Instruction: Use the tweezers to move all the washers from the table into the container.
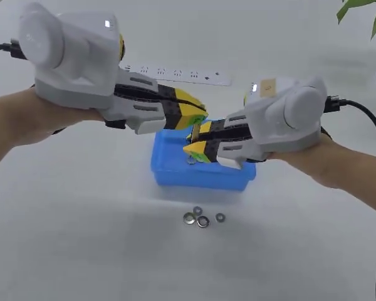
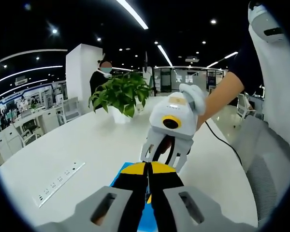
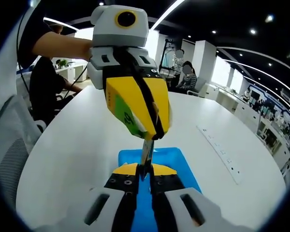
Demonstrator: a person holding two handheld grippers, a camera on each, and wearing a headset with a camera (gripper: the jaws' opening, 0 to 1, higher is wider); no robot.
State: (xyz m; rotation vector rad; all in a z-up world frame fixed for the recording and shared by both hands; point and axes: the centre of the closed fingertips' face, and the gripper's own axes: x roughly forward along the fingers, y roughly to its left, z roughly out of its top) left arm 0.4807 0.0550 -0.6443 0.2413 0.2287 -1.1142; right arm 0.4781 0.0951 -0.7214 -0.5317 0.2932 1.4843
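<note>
Over the box [image 1: 194, 179], head view: L gripper [image 1: 199, 115] & R gripper [image 1: 191, 149] meet tip to tip, w/ the tweezers [image 1: 195, 133] upright betw. them. L jaws are closed on the top end, R jaws closed round the lower end. The tweezers' own prongs sit inside the R jaws, so can't tell if they're apart or together. Four washers [image 1: 203, 219] lie in a loose cluster on the table [image 1: 81, 244], just in front of the box's near wall, below & clear of the tweezers. Box is blue & open-topped. One small grey bit lies inside by the R tip, poss. a washer, too small to tell. Strip [image 1: 175, 73] lies behind the box.

L gripper view: L gripper [image 2: 147, 170] has its yellow tips pressed together, thin dark slit betw. them. R gripper [image 2: 163, 153] faces in head-on just beyond, w/ a hand behind it. A bit of blue box [image 2: 146, 217] shows under the tips. Strip [image 2: 58, 184] is at left, plant [image 2: 121, 94] further back.

R gripper view: R gripper [image 3: 140, 171] has its tips drawn in round the tweezers [image 3: 146, 153]. These run up into L gripper [image 3: 152, 133], which hangs in from above w/ jaws together on them. Box [image 3: 176, 166] lies right under both tips; its contents are hidden by the jaws. Strip [image 3: 222, 151] is at right.
</note>
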